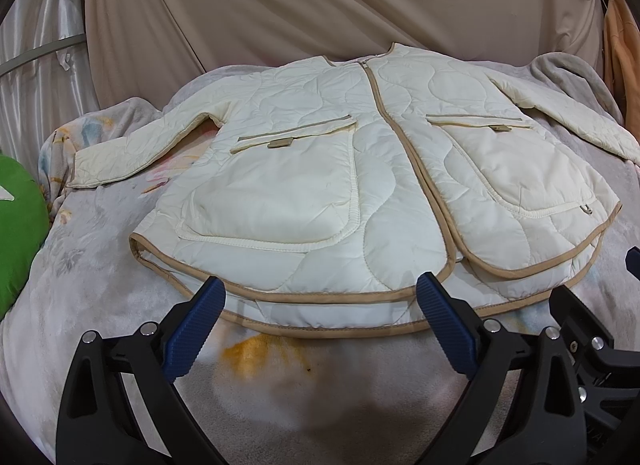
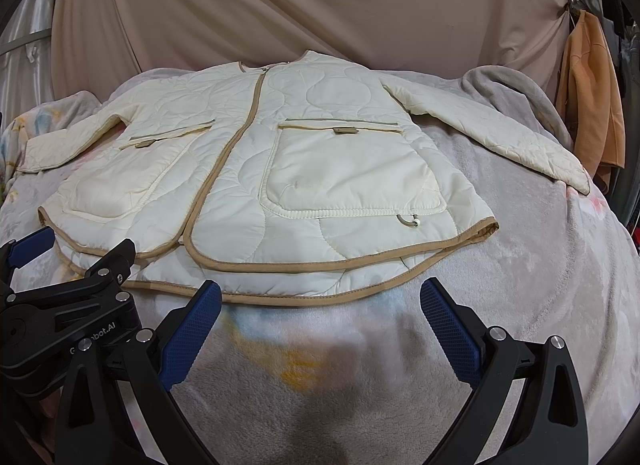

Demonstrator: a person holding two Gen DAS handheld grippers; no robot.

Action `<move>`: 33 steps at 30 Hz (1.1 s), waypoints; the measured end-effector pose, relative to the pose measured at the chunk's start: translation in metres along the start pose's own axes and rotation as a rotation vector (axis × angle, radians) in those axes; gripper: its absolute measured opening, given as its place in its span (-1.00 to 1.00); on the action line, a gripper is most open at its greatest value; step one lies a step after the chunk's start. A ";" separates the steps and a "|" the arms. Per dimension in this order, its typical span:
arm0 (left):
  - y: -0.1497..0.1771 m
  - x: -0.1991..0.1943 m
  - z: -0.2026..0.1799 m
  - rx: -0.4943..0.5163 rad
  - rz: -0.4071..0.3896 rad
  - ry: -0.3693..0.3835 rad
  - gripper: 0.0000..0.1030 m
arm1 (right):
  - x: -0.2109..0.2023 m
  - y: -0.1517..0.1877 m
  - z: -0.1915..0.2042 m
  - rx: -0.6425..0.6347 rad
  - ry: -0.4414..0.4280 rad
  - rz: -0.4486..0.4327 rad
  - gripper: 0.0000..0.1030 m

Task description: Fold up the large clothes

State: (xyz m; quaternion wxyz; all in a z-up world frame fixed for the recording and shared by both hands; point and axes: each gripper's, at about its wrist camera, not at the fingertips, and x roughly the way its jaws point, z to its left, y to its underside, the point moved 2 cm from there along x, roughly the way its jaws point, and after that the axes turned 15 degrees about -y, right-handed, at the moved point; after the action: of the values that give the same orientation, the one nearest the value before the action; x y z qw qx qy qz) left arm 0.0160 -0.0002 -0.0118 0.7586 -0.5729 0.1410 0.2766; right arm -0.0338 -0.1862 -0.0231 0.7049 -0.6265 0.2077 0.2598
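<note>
A cream quilted jacket (image 1: 360, 169) with tan trim lies flat, front up and zipped, on a grey blanket, sleeves spread to both sides. It also shows in the right wrist view (image 2: 260, 161). My left gripper (image 1: 320, 297) is open and empty, its blue fingertips just at the jacket's near hem, left of the zip. My right gripper (image 2: 320, 297) is open and empty, just short of the hem under the right pocket. The left gripper's body (image 2: 60, 297) shows at the left of the right wrist view.
The grey blanket (image 1: 100, 285) with faded prints covers the bed. A green cushion (image 1: 20, 225) lies at the left edge. A beige sheet (image 1: 320, 5) hangs behind. An orange garment (image 2: 592, 105) hangs at the right.
</note>
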 end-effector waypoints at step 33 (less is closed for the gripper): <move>-0.079 0.113 0.105 -0.151 0.150 0.078 0.90 | 0.023 -0.097 -0.481 0.857 0.144 -0.128 -0.04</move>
State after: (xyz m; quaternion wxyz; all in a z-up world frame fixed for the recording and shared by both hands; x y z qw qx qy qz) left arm 0.1422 0.1134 0.0230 0.6843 -0.6266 0.1919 0.3199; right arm 0.0608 -0.6683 -0.0242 0.8995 -0.3057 0.3059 0.0617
